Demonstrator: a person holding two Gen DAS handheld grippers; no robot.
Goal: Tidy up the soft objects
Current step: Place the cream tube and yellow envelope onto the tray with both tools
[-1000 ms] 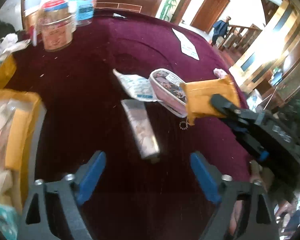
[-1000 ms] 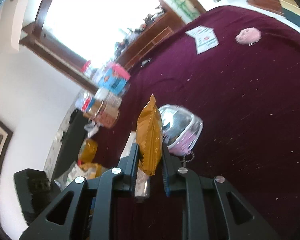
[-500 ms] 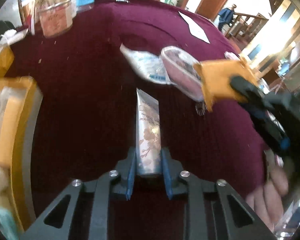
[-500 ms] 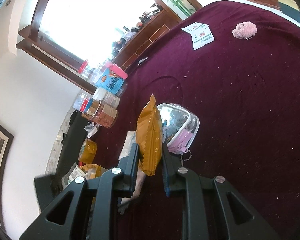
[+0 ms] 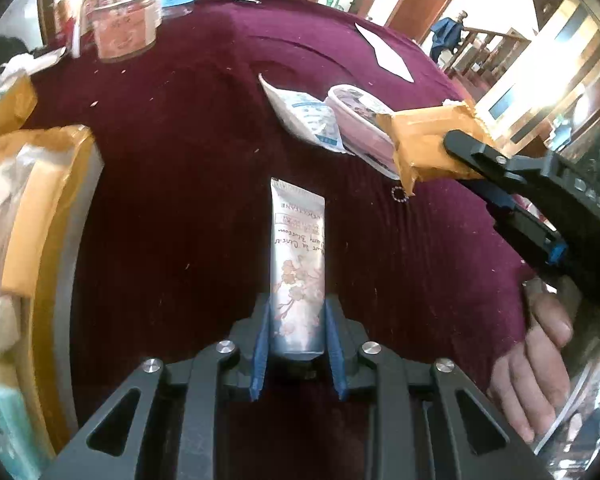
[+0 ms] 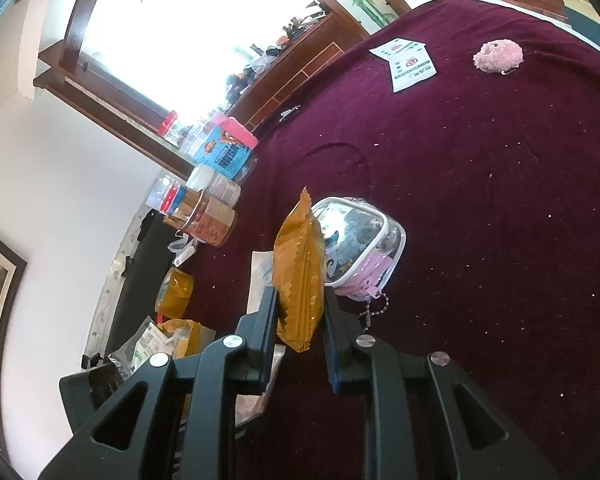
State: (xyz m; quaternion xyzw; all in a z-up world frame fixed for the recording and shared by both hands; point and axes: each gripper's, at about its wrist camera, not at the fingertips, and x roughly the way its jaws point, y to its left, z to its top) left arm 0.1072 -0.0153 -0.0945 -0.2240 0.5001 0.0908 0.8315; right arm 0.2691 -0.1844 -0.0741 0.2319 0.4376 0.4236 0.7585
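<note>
My left gripper (image 5: 298,312) is shut on a white flowered cream tube (image 5: 298,256) and holds it over the maroon tablecloth (image 5: 172,168). My right gripper (image 6: 298,304) is shut on an orange snack packet (image 6: 300,268) held above the table; it also shows in the left wrist view (image 5: 428,148) at the right. A clear zip pouch with pink trim (image 6: 360,248) and a white wipes sachet (image 5: 308,116) lie beyond the tube. A tray (image 5: 60,216) holding packets sits at the left.
Snack jars (image 5: 122,20) stand at the table's far left edge. A paper leaflet (image 6: 410,62) and a pink plush ball (image 6: 498,56) lie far across the table. An orange tape roll (image 6: 174,290) is near the tray.
My left gripper closed on the cream tube and has lifted it off the cloth. My right gripper keeps holding the orange packet and has barely moved.
</note>
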